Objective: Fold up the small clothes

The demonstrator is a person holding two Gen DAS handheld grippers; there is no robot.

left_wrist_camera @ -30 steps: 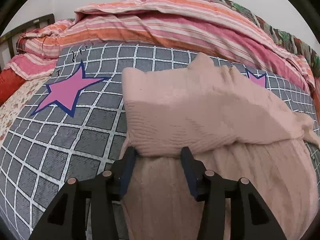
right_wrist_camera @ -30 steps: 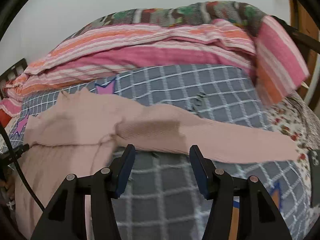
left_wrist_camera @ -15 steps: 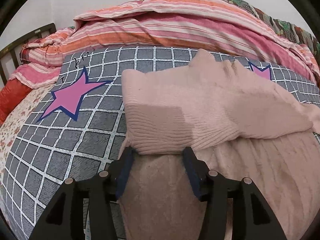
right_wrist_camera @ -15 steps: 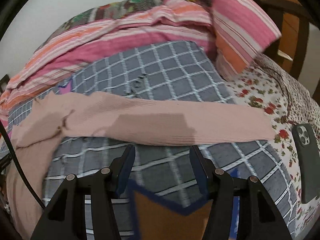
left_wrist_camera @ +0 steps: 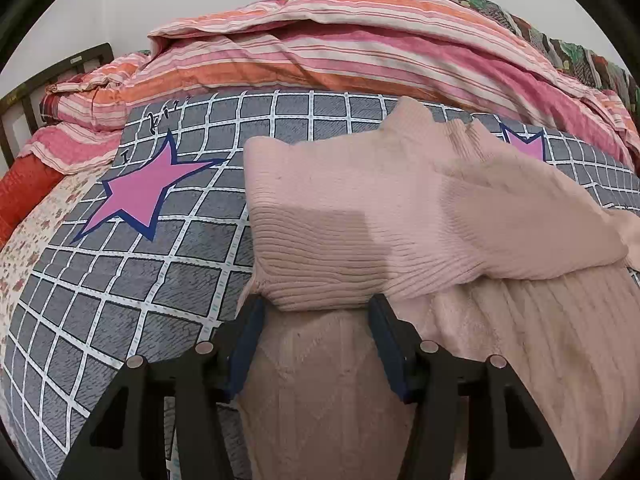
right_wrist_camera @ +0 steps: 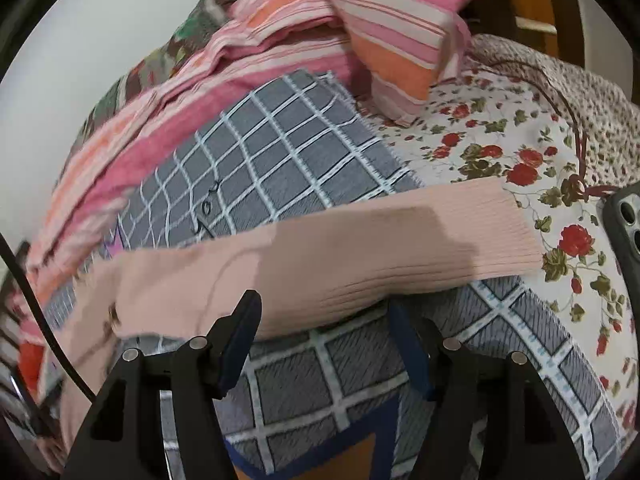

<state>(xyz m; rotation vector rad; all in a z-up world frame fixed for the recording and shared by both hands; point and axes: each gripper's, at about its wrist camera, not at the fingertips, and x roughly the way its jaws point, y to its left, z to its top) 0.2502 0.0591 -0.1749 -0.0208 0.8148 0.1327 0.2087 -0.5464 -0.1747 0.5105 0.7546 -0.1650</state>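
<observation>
A pink knit sweater point(left_wrist_camera: 360, 216) lies on a grey checked blanket point(left_wrist_camera: 132, 280) spread over the bed. In the left wrist view 1 sleeve point(left_wrist_camera: 320, 256) is folded across the body of the sweater, its ribbed cuff end reaching toward 6 o'clock. The left gripper point(left_wrist_camera: 316, 312) sits at that cuff: the 2 blue-padded fingers flank the cuff edge, jaws spread with the knit between them and no pinch that can be made out. A pink star point(left_wrist_camera: 140, 196) is printed on the blanket at 9 o'clock from the sweater, and striped bedding point(left_wrist_camera: 340, 52) is heaped along 12 o'clock.

In the right wrist view the other sleeve point(right_wrist_camera: 360, 256) stretches flat from 9 o'clock toward 3 o'clock, its ribbed cuff point(right_wrist_camera: 500, 232) lying past the blanket's edge on a floral sheet point(right_wrist_camera: 500, 148). The right gripper point(right_wrist_camera: 324, 312) is at the sleeve's near edge; its jaws are opening, with the sleeve edge between the fingertips. A striped pillow point(right_wrist_camera: 400, 40) rests at 12 o'clock, and a phone point(right_wrist_camera: 624, 232) lies on the floral sheet at 3 o'clock. A black cable point(right_wrist_camera: 44, 320) runs down the 9 o'clock side.
</observation>
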